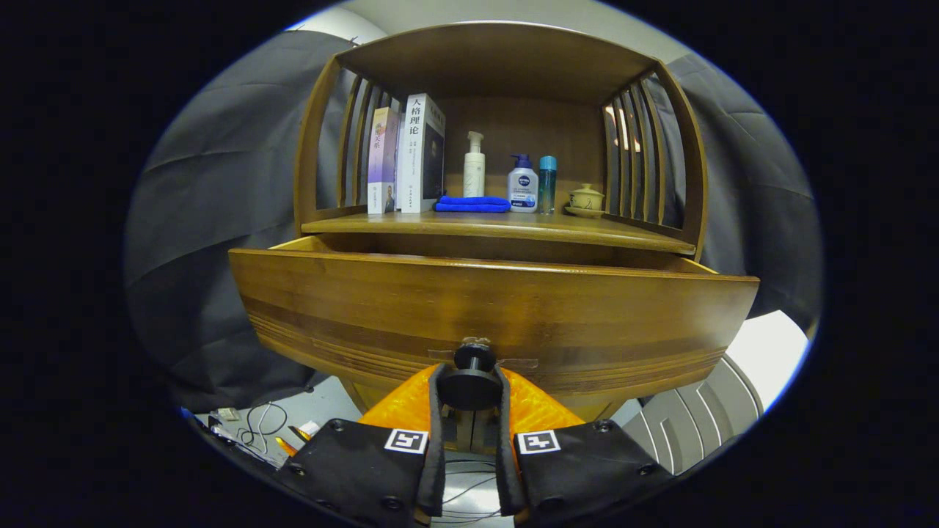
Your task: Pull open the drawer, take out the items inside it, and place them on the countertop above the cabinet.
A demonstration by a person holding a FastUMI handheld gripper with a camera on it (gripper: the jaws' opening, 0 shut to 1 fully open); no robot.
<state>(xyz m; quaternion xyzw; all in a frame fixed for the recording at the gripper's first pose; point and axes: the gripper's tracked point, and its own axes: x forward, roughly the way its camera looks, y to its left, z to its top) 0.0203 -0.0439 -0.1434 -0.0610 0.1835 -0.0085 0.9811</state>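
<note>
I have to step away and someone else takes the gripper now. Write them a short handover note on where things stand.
Gripper: shut on the drawer knob, one finger on each side.
Drawer: pulled partly out below the countertop; its inside is hidden behind the front panel, so contents can't be told.
Countertop already holds books, a blue cloth, bottles and a lidded cup.
Left: release the knob, lift the items out, set them on the countertop.

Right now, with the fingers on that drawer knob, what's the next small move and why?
Probably let go of the knob and lift the gripper above the drawer front. The fingers clamp the knob, the drawer already stands pulled out from under the countertop, and its inside is hidden from here.
</note>
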